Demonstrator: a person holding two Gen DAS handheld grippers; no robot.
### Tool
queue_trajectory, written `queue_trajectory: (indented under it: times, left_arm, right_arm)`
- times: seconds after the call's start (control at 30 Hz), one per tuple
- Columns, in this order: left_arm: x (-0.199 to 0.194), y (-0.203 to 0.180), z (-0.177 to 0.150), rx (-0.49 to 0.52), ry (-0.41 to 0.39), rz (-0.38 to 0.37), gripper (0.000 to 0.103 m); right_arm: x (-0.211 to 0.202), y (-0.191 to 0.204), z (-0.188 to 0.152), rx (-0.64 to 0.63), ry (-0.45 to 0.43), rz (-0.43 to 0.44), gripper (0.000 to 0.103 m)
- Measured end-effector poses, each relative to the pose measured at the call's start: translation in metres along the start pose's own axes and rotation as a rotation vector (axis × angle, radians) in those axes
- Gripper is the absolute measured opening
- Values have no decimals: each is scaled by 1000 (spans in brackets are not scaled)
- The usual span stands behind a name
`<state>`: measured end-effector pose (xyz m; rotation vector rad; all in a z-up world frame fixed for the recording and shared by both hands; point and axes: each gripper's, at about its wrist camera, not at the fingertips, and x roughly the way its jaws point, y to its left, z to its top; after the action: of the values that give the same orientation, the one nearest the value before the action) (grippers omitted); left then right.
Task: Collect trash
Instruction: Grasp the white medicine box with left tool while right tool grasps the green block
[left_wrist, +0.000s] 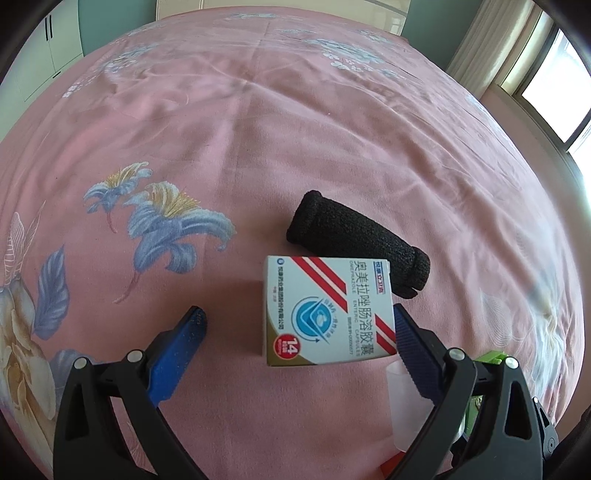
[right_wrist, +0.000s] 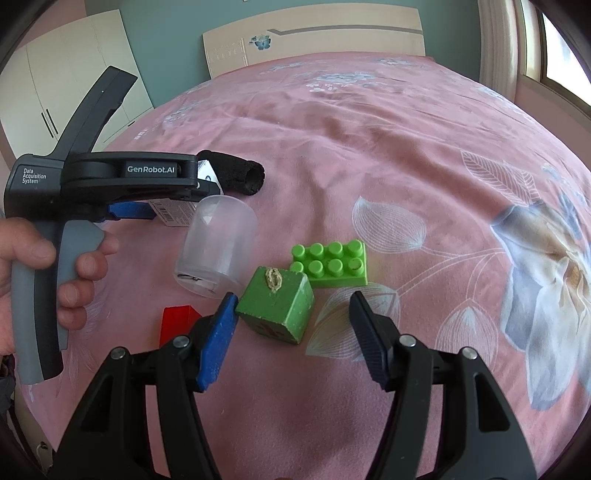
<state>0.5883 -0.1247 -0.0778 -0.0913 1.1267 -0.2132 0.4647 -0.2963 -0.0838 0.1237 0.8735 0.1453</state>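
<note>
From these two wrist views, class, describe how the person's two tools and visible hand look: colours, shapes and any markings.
Each tool, left and right, has black forked arms with silver rivets and ribbed finger pads, blue or dark navy by view. From the side, the left one has a grey pistol handle, a black body printed "GenRobot.AI" and "Data Acquisition System", and a curved black fin. The left hand is bare; no cables show.
</note>
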Motion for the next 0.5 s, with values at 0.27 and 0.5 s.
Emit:
queue_trajectory:
  times: [0.27,0.5]
  left_arm:
    - [1,1,-1,25,-1,26,71]
    - [1,6,-1,35,5,30,57]
  right_arm:
    - [9,8,2,-29,14,0,41]
    - [10,4,2,-7,22,8,31]
